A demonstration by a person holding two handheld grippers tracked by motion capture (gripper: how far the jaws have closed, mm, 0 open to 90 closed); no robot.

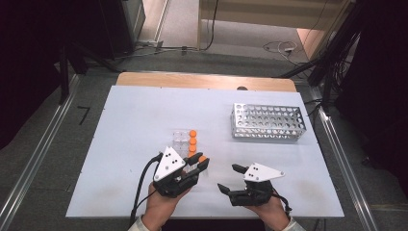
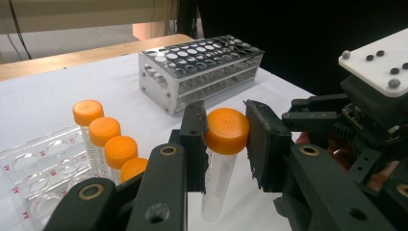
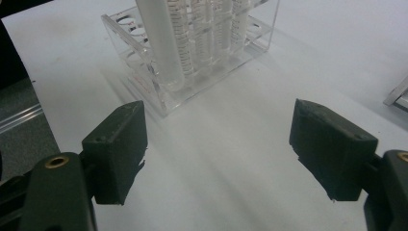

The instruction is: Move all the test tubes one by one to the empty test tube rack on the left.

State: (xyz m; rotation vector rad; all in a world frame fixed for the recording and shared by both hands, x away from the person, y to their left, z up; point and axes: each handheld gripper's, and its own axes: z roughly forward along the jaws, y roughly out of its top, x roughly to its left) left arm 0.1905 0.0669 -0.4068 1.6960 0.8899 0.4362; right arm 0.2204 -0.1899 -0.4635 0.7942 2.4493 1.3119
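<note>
Four orange-capped tubes (image 2: 103,132) stand in your clear plastic rack (image 2: 36,166); your left claw (image 2: 226,137) clamps a fifth tube (image 2: 222,149) just beside it, perhaps lifted. Right claw (image 3: 216,154) gapes over bare white surface (image 1: 139,115).

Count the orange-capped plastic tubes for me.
5. Four orange-capped clear plastic tubes stand in a row in the clear plastic rack; the fifth is clamped in the left tongs. None look hidden.

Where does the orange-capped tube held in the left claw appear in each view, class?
High view: held tube at centre bottom, in the left claw.
Left gripper view: held tube dead centre, cap clamped.
Right gripper view: cannot tell it among the tubes at top.
Shared landmark: clear rack.
</note>
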